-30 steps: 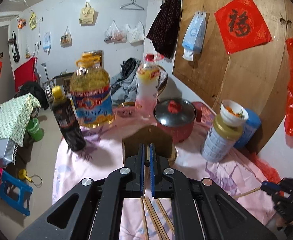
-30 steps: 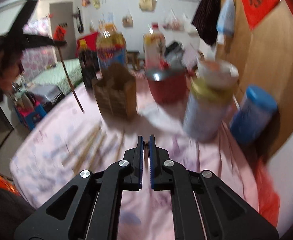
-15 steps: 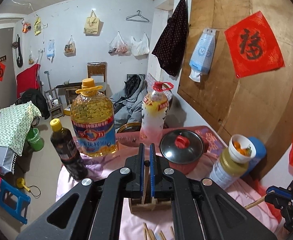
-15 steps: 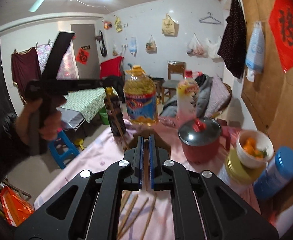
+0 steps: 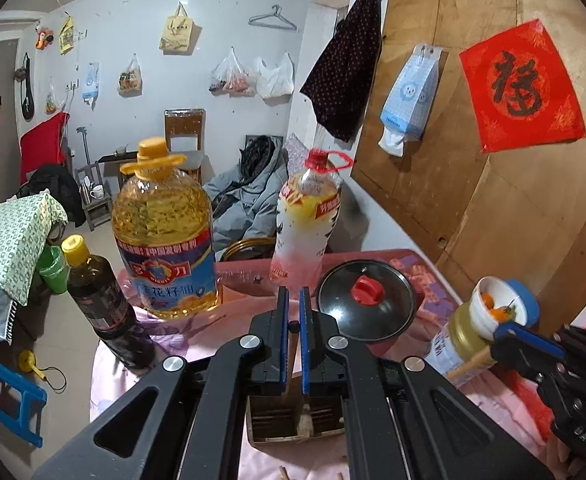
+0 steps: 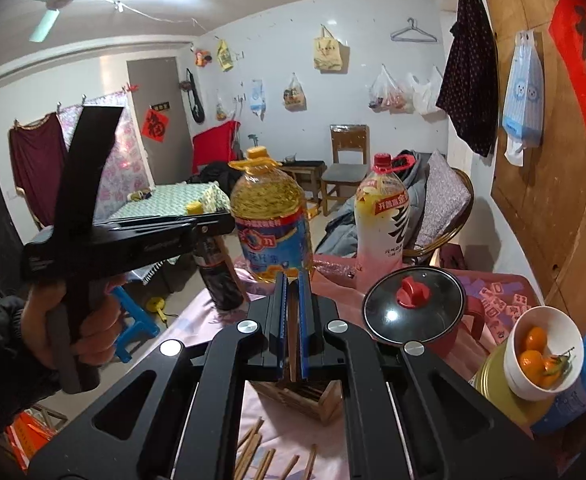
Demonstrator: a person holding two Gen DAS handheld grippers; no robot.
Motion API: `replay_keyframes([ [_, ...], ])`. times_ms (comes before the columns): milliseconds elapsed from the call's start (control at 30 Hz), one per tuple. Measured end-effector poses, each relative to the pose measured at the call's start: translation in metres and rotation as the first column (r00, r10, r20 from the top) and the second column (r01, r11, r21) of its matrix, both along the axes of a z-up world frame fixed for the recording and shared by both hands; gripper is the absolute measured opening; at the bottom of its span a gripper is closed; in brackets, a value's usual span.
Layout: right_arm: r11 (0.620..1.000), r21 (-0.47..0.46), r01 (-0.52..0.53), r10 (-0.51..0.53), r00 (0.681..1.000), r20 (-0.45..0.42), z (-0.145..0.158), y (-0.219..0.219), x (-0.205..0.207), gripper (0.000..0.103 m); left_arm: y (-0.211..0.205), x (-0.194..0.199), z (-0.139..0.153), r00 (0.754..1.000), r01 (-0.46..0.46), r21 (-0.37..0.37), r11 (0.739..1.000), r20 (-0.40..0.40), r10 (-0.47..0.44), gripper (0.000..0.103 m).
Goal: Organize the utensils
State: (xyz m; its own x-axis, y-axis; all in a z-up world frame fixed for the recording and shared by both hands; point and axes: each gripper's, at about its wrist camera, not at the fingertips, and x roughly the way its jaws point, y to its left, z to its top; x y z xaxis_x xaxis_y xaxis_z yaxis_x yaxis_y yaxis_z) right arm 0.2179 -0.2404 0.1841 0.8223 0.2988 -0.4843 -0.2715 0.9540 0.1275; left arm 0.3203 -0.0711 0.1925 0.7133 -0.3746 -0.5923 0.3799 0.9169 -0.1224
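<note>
**Both grippers over the wooden holder, each pinching a chopstick**

The left gripper [image 5: 291, 308] was clenched on a chopstick [image 5: 291, 354] that ran down between its blue pads into the wooden holder [image 5: 293, 420] directly beneath it on the pink tablecloth [image 5: 181, 332]. The right gripper [image 6: 291, 300] was likewise clamped on a chopstick [image 6: 292, 354], held above the same holder [image 6: 305, 396], whose slatted top showed just below the fingers. In the left view the right gripper [image 5: 525, 342] appeared at the far right edge with its chopstick [image 5: 469, 364] sticking out toward the table.

More chopsticks [image 6: 261, 452] lay loose on the cloth in front of the holder.

Crowding the holder from behind stood a big oil bottle [image 5: 165, 232], a dark sauce bottle [image 5: 105, 304] to its left, and a tall bottle with a red cap [image 5: 307, 220]. A red pot with a glass lid [image 6: 415, 306] sat just right of the holder. Further right were a gold-lidded tin [image 6: 489, 372] with a white bowl of oranges [image 6: 541, 354] on top, and a blue-capped jar [image 6: 581, 380] beside it near the wooden wall panel [image 5: 473, 180].
</note>
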Motion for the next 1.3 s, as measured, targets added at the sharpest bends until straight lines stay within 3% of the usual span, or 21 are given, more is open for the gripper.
replay_keyframes([
  [167,1.0,-0.011,0.026,-0.027,0.996,-0.088,-0.036,0.001,0.019,0.011,0.002,0.007,-0.035,0.998,-0.022,0.044,0.999,-0.063,0.024,0.008],
  [200,1.0,0.008,0.027,-0.026,0.995,-0.099,-0.039,-0.002,0.019,0.011,0.005,0.006,-0.041,0.997,-0.03,0.046,0.998,-0.075,0.034,0.016],
  [233,0.999,0.023,0.03,-0.028,0.994,-0.101,-0.04,-0.005,0.017,0.011,0.008,0.004,-0.045,0.996,-0.041,0.048,0.998,-0.079,0.045,0.027],
  [267,0.999,0.036,0.036,-0.032,0.994,-0.1,-0.039,-0.008,0.015,0.011,0.013,0.0,-0.049,0.995,-0.057,0.051,0.997,-0.079,0.061,0.03],
  [467,0.995,0.072,0.063,-0.059,0.996,-0.067,-0.027,-0.023,-0.011,0.017,0.046,-0.028,-0.053,0.99,-0.12,0.048,0.992,-0.07,0.123,0.04],
  [667,0.987,0.107,0.121,-0.113,0.991,-0.075,-0.034,-0.026,-0.05,0.043,0.077,-0.077,-0.063,0.979,-0.185,0.048,0.982,-0.078,0.188,0.05],
  [733,0.983,0.099,0.152,-0.144,0.986,-0.086,-0.041,-0.025,-0.063,0.06,0.087,-0.096,-0.071,0.972,-0.212,0.043,0.976,-0.095,0.215,0.057],
  [833,0.978,0.091,0.19,-0.181,0.979,-0.096,-0.053,-0.021,-0.084,0.076,0.098,-0.122,-0.086,0.959,-0.252,0.053,0.966,-0.118,0.256,0.064],
  [1100,0.964,0.129,0.233,-0.204,0.958,-0.202,-0.101,-0.026,-0.132,0.08,0.106,-0.184,-0.137,0.921,-0.343,0.151,0.927,-0.14,0.363,0.071],
  [1300,0.955,0.042,0.292,-0.264,0.91,-0.319,-0.16,-0.025,-0.159,0.081,0.097,-0.217,-0.19,0.918,-0.278,0.2,0.939,-0.232,0.321,0.072],
])
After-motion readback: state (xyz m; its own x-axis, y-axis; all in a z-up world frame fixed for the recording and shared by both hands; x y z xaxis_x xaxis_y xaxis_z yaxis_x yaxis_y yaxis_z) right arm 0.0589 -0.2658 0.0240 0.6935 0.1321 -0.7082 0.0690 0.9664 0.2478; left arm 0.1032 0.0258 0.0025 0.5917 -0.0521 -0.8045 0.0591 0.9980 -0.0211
